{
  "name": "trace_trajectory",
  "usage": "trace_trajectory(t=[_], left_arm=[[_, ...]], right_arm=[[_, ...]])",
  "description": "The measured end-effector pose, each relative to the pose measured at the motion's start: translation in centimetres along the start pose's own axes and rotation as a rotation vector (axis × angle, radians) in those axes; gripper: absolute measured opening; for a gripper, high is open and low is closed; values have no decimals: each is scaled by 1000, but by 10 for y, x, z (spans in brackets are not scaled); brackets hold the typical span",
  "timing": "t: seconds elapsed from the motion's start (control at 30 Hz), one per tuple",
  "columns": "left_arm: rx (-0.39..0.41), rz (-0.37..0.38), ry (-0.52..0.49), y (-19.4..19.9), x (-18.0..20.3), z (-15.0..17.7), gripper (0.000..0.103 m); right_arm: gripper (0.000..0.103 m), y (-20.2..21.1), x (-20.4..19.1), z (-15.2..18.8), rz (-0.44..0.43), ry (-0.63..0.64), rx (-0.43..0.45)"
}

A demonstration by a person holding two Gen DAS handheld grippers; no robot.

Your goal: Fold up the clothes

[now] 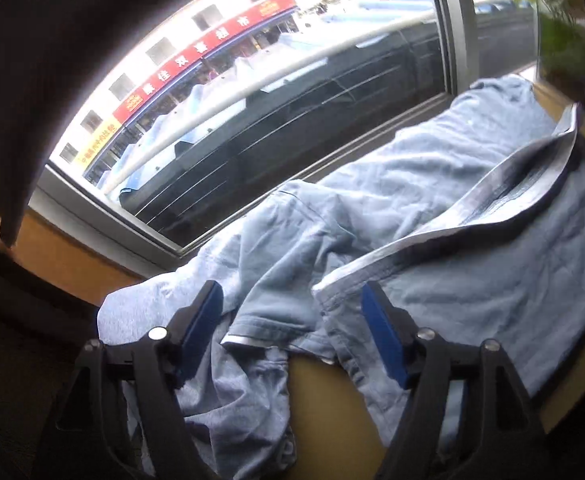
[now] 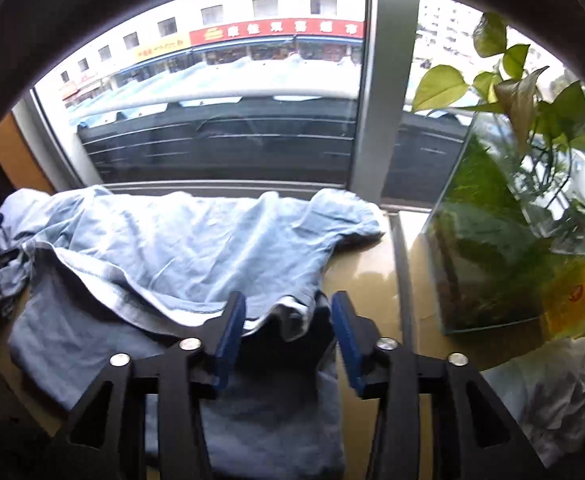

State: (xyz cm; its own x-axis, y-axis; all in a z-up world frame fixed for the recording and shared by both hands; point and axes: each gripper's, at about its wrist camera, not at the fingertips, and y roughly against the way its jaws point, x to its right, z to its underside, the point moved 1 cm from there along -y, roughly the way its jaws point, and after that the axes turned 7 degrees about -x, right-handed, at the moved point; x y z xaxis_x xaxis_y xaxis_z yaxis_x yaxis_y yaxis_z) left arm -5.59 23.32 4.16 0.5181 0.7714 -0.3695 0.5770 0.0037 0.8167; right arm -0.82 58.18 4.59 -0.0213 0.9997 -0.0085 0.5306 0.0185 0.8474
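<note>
A light blue garment lies crumpled along the tan table beside the window, its top layer thrown back so that a pale grey hem band runs across it. My left gripper hovers over its left end with the blue pads wide apart and nothing pressed between them. In the right wrist view the same garment spreads from the left edge to the middle of the table. My right gripper is open above its near hem, and the cloth lies below the pads, apart from them.
A glass tank with green plants stands on the table at the right, with leafy vines above it. A white cloth lies in front of the tank. The window frame lines the far edge. A dark curtain hangs at the left.
</note>
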Motion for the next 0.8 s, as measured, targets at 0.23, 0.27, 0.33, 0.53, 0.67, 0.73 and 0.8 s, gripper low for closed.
trace_trajectory(t=[0.23, 0.27, 0.33, 0.53, 0.67, 0.73, 0.8], left_arm=[[20, 103, -128, 7, 79, 38, 75], [-27, 107, -156, -8, 93, 46, 71], [-18, 148, -127, -20, 103, 63, 64], [-69, 429, -42, -21, 91, 115, 55], [-82, 499, -133, -16, 93, 139, 56], [-104, 546, -113, -18, 84, 138, 56], [-94, 487, -47, -19, 71, 121, 55]], right_arm=[[63, -18, -23, 8, -202, 123, -73], [63, -32, -32, 16, -168, 181, -114], [63, -62, -43, 45, -37, 250, -217], [63, -36, -32, 107, -34, 145, -239], [80, -14, -34, 142, -26, 162, -379], [74, -4, -34, 148, -62, 138, -397], [64, 15, -29, 129, -115, 91, -305]])
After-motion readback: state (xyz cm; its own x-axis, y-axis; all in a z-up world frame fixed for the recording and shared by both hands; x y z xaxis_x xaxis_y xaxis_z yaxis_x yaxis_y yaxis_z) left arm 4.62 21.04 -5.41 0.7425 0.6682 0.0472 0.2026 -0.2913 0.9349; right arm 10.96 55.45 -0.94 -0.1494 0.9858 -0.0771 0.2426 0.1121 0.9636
